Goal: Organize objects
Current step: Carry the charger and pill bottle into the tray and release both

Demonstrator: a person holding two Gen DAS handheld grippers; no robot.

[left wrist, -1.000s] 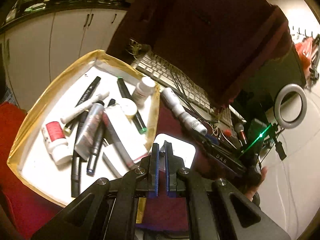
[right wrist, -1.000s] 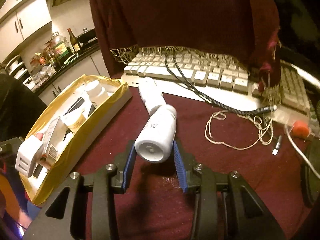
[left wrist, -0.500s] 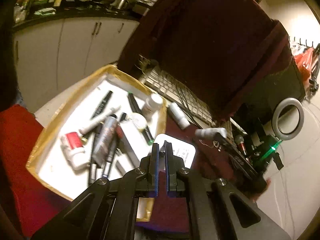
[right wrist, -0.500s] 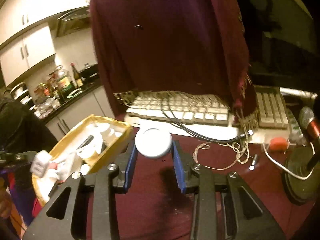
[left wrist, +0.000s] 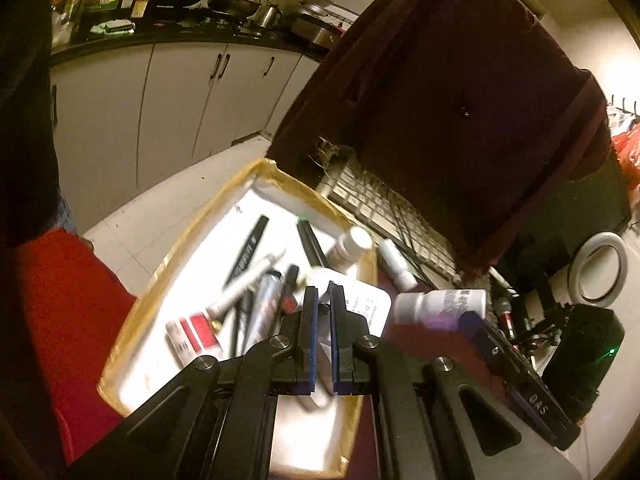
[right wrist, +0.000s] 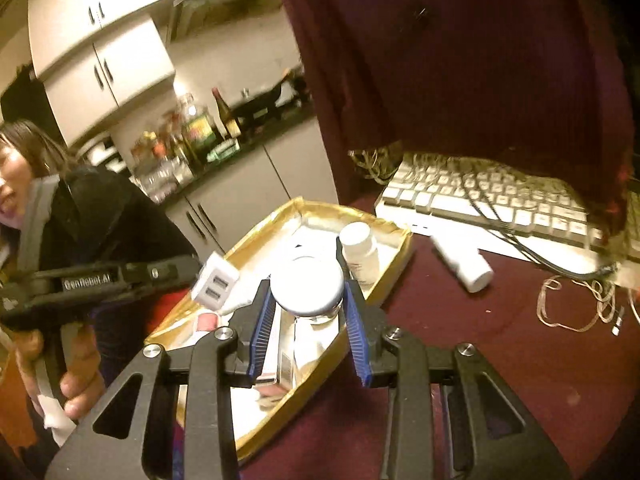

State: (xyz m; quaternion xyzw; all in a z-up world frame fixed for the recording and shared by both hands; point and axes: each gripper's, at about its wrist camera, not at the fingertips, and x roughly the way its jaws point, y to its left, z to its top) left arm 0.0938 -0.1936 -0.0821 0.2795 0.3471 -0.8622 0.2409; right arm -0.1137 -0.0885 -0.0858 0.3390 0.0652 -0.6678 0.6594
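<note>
Right gripper (right wrist: 306, 312) has its jaws clamped on a white bottle (right wrist: 307, 288), held in the air over the near end of the gold-rimmed tray (right wrist: 384, 284). Left gripper (left wrist: 323, 320) jaws are nearly together on a white USB charger (right wrist: 214, 280), also above the tray.

Risks, as a guess: bottle is round and smooth, so it may slip or roll w/ a loose grip. The tray is already crowded w/ pens (left wrist: 246, 250), tubes and a small pill bottle (right wrist: 360, 250); a drop could knock those over or bounce out.

Surface: dark maroon cloth (right wrist: 500, 344), keyboard (right wrist: 500, 196) partly under a draped maroon shawl, another white bottle (right wrist: 464, 262) lying beside the tray. Room: kitchen cabinets and a counter w/ bottles behind.
</note>
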